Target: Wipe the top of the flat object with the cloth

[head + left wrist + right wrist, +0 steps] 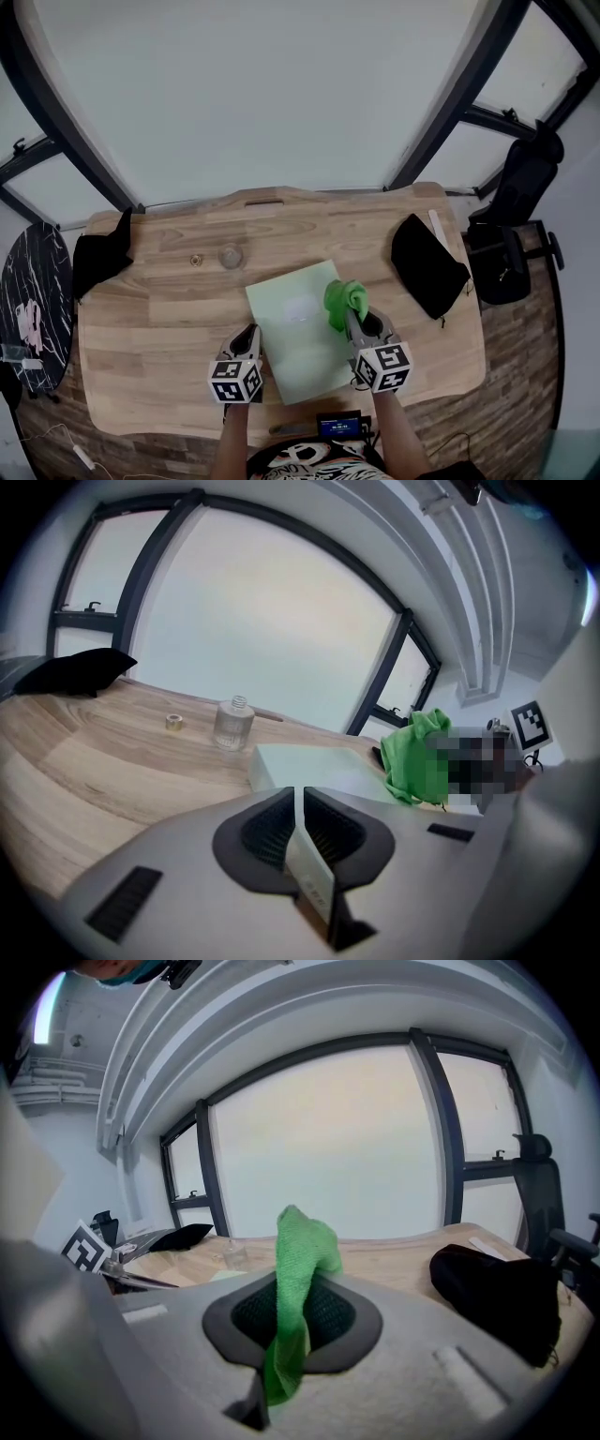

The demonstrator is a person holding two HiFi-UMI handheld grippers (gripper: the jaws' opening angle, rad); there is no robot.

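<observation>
A pale green flat board (298, 330) lies in the middle of the wooden table (159, 328). My left gripper (249, 335) is at the board's left edge, shut on that thin edge; in the left gripper view the pale plate (314, 878) shows pinched between the pads. My right gripper (355, 321) is shut on a bright green cloth (342, 300), which hangs over the board's right side. In the right gripper view the cloth (300, 1260) stands up from between the jaws. The left gripper view also shows the board (309, 766) and cloth (411, 754).
Behind the board stand a small glass bottle (231, 256) and a gold cap (196, 260). A black cloth (101, 253) lies at the table's left end, a black pouch (427, 264) at the right. A black chair (520, 211) is at the right, a dark round side table (36, 305) at the left.
</observation>
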